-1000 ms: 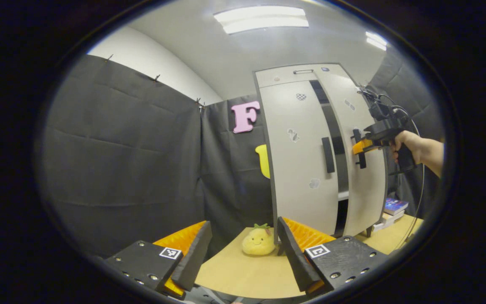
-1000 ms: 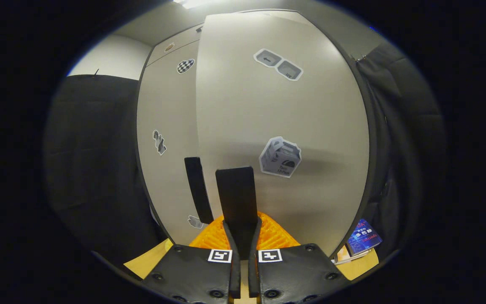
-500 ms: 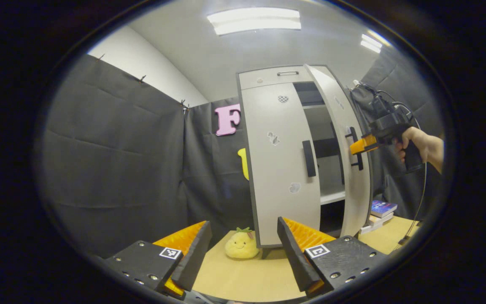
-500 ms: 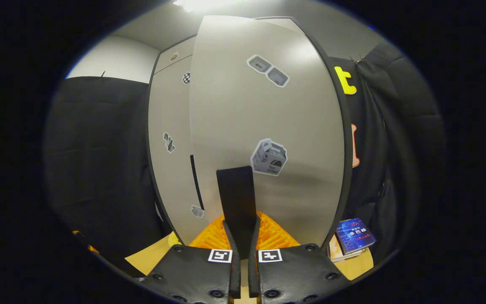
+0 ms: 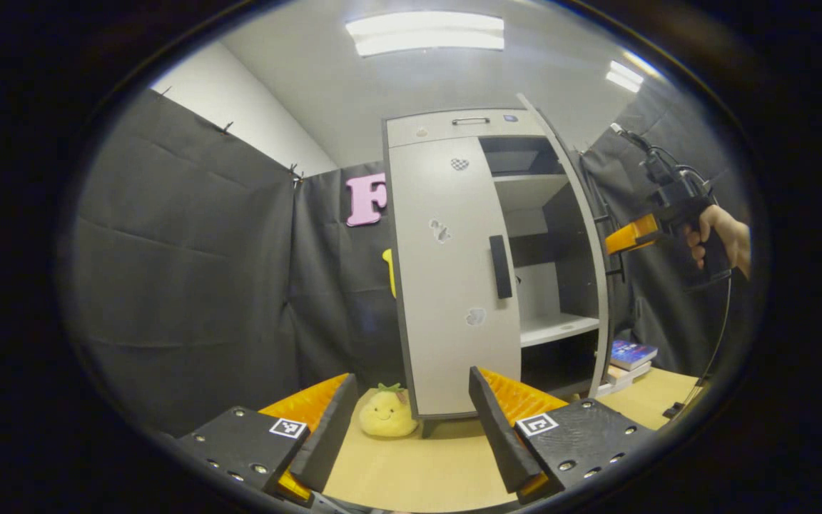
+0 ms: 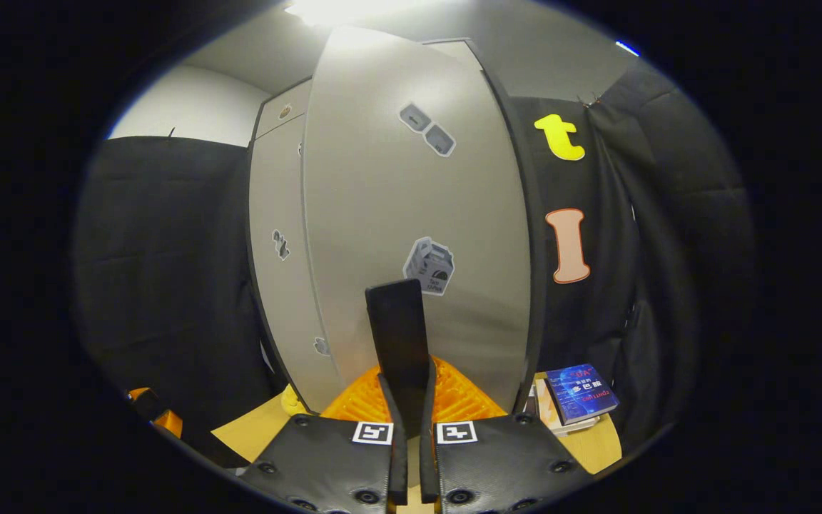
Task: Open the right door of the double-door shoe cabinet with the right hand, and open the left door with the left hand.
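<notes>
Here the right hand-held gripper (image 6: 408, 400) clamps the right door's handle (image 6: 398, 335).

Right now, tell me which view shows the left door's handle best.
The left gripper view: the left door faces the camera, still closed, with its handle whole and unblocked. In the right gripper view the open right door covers that spot, leaving a strip of the left door showing.

right door (image 5: 574, 214) swung wide open, right tool (image 6: 407, 400) pulling its handle (image 6: 398, 343) outward
</notes>
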A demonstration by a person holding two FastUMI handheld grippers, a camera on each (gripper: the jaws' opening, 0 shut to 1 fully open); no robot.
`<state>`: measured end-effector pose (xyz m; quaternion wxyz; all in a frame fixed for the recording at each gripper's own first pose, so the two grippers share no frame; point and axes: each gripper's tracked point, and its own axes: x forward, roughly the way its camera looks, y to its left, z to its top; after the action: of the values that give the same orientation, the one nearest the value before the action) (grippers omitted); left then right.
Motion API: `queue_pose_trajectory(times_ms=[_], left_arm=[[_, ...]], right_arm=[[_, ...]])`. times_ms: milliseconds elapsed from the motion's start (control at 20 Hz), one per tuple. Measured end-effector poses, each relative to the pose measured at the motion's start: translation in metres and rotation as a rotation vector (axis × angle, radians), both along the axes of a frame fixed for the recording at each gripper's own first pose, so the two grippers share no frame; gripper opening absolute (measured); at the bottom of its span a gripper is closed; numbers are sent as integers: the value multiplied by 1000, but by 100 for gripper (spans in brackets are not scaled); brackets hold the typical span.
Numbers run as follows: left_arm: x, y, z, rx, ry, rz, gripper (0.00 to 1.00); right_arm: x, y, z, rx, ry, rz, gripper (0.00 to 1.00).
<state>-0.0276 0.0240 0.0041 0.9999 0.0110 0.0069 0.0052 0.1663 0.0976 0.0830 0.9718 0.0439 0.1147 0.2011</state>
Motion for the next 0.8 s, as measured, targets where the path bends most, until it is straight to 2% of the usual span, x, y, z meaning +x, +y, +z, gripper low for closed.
queue_pose_trajectory(times_ms=[150, 200, 250, 350, 400, 450, 500, 800], left_arm=[[6, -15, -1, -5, -1, -29, 90], [8, -20, 0, -9, -1, -41, 90], [10, -28, -2, -13, 1, -56, 90], [14, -41, -3, -16, 6, -82, 90], [15, -47, -3, -17, 7, -93, 90], [15, -52, -2, -18, 4, -103, 91], [17, -57, -2, -18, 3, -112, 92], [24, -90, 0, -22, 0, -171, 90]], right_arm=[[-4, -18, 2, -18, 3, -20, 8], [-5, -21, 1, -28, 6, -23, 5], [-6, -25, 1, -34, 6, -30, 8], [-7, -35, 1, -47, 3, -46, 8], [-8, -41, 1, -49, 1, -58, 4], [-9, -47, 3, -50, 0, -71, 12], [-8, -52, 2, -56, 0, -83, 8], [-6, -88, 1, -122, -15, -146, 7]])
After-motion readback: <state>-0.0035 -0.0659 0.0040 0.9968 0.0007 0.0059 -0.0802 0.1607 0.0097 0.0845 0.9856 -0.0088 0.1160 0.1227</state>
